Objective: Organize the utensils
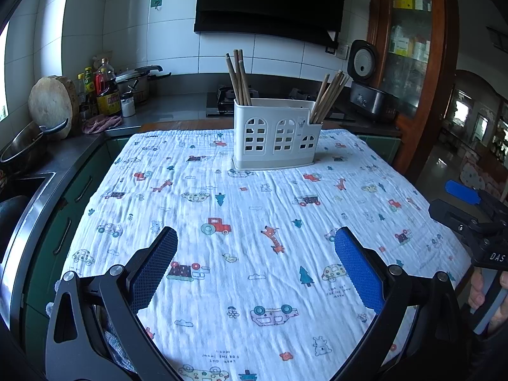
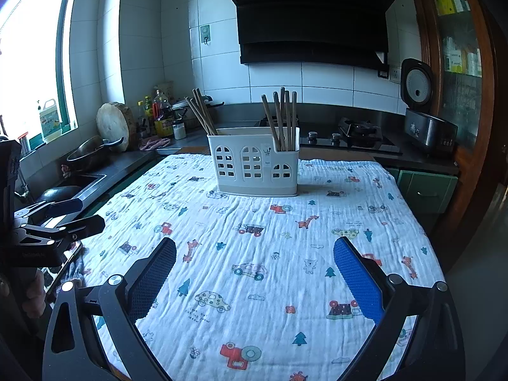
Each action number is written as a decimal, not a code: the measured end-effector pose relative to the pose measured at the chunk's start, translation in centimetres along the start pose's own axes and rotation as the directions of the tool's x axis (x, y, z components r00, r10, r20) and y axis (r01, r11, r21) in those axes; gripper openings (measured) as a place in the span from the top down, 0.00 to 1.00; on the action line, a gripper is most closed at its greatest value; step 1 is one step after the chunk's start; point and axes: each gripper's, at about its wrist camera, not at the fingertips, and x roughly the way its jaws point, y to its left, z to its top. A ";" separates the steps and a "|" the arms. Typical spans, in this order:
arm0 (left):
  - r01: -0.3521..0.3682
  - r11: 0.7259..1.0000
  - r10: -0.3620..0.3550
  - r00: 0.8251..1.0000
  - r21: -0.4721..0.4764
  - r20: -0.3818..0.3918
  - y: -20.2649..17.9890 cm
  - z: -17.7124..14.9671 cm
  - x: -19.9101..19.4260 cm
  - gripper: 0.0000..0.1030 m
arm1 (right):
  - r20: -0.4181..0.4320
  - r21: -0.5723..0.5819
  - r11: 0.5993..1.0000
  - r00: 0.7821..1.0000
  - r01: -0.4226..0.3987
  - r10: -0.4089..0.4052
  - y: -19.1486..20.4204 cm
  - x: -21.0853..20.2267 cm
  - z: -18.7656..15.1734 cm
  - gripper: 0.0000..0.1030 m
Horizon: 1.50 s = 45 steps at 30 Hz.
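Through the left wrist camera, my left gripper (image 1: pixel 255 263) has its jaws wide apart and empty above the cloth (image 1: pixel 222 254) on the desk. The holder (image 1: pixel 275 136) stands well ahead of the jaws, slightly right of centre. One bunch of chopsticks (image 1: pixel 238 77) rises nearly upright from its left end; another (image 1: pixel 328 96) leans right.

Through the right wrist camera, my right gripper (image 2: pixel 255 273) is likewise spread and holds nothing. The holder (image 2: pixel 254 162) sits straight ahead, well apart. Neither arm looks clearly nearer, I judge.
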 end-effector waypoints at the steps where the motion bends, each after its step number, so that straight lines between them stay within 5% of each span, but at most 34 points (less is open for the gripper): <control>1: 0.000 1.000 0.000 1.000 -0.001 0.000 0.0 0.0 0.0 0.05 | 0.000 0.000 1.000 1.000 -0.001 0.001 0.0 0.0 0.0 0.07; 45: 0.002 1.000 -0.002 1.000 0.017 -0.005 -0.1 -0.1 0.0 0.05 | -0.003 -0.001 1.000 1.000 -0.016 0.016 0.3 0.4 -0.1 0.07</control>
